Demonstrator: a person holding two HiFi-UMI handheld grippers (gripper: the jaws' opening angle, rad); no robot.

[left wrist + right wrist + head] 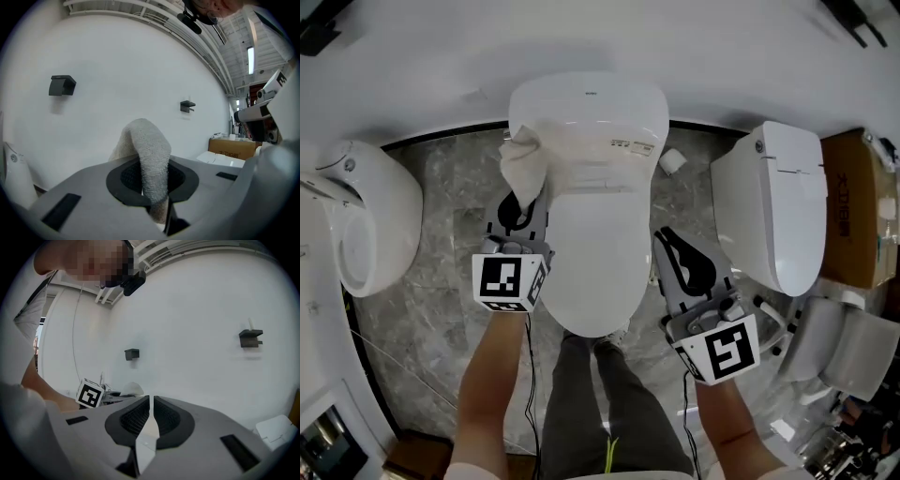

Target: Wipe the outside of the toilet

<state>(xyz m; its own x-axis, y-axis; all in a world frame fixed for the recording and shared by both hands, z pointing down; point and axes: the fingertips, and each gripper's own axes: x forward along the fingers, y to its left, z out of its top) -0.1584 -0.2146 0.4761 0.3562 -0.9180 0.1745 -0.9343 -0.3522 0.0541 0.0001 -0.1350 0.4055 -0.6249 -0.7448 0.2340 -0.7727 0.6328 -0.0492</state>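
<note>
Toilet (591, 234) rear, left side: my left gripper (521, 204) pinches a white towel (525, 161) there. I advise firm, overlapping strokes. My right gripper (680, 258) hangs pressed together, empty.

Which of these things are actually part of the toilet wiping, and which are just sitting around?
In the job: middle toilet; white cloth at its left side; left gripper, shut on the cloth.

Just about: right gripper, shut and empty; toilet on the left; toilet on the right; cardboard box; small white roll on the floor.
</note>
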